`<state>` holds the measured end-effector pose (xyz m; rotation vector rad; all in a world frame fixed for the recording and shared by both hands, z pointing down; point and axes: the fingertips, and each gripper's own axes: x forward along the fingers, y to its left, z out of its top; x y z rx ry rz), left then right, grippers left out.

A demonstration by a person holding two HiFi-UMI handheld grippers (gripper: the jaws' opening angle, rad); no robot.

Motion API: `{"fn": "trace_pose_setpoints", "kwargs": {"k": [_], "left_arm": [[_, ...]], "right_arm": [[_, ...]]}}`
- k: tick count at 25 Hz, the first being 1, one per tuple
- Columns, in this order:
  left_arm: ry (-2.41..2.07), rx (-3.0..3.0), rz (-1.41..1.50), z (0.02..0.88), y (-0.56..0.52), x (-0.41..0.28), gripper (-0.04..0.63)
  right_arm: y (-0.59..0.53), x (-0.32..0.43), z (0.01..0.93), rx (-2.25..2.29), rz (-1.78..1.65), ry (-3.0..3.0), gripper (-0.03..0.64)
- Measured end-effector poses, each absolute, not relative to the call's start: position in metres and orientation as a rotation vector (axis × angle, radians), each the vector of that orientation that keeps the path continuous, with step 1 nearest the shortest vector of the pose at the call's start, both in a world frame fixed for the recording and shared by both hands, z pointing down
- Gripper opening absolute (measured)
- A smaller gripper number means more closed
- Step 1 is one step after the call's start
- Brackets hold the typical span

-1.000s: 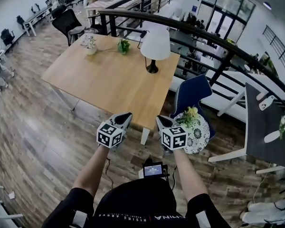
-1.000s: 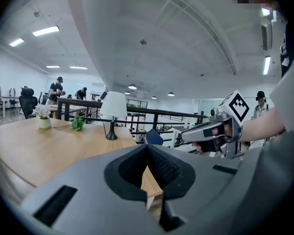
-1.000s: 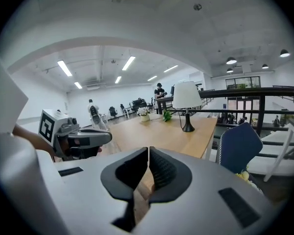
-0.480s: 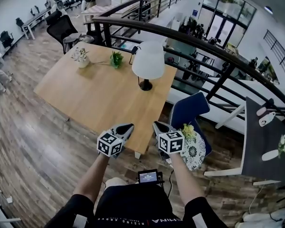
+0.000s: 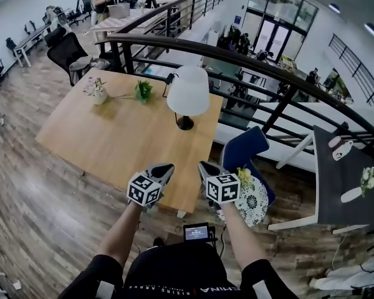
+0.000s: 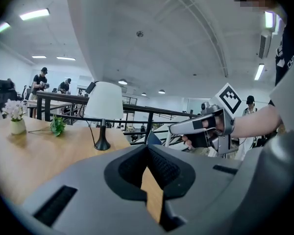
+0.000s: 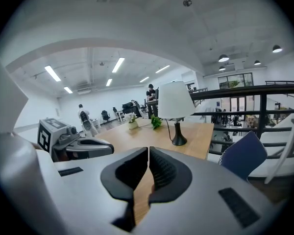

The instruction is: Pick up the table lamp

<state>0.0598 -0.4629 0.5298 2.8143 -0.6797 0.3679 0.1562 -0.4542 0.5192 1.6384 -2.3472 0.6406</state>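
Note:
The table lamp, with a white shade and a black round base, stands upright near the far right corner of the wooden table. It also shows ahead in the left gripper view as the lamp and in the right gripper view as the lamp. My left gripper hovers over the table's near edge, shut and empty. My right gripper hangs beside it, just off the table's near right corner, also shut with nothing in it. Both are well short of the lamp.
A small vase of white flowers and a green plant stand at the table's far side. A blue chair sits right of the table. A dark metal railing runs behind. A dark table stands at the right.
The table and lamp have shifted left and nearer in the head view as I walked forward. Both grippers now reach the table's near edge; their jaws stayed shut.

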Motion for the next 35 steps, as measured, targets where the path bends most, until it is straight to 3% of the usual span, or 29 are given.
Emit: {"fn": "trace_pose_setpoints", "kwargs": {"k": [19,35], "left_arm": [[-0.693,2.868,0.453,0.536,-0.467,0.040,0.018],[-0.821,2.849,0.451,0.544,-0.481,0.086,0.018]], "right_arm": [[-0.461,0.125,0.515,1.665,0.628,-2.345,0.035],[-0.462,0.172,0.525,1.643,0.636,-2.361,0.035]]}}
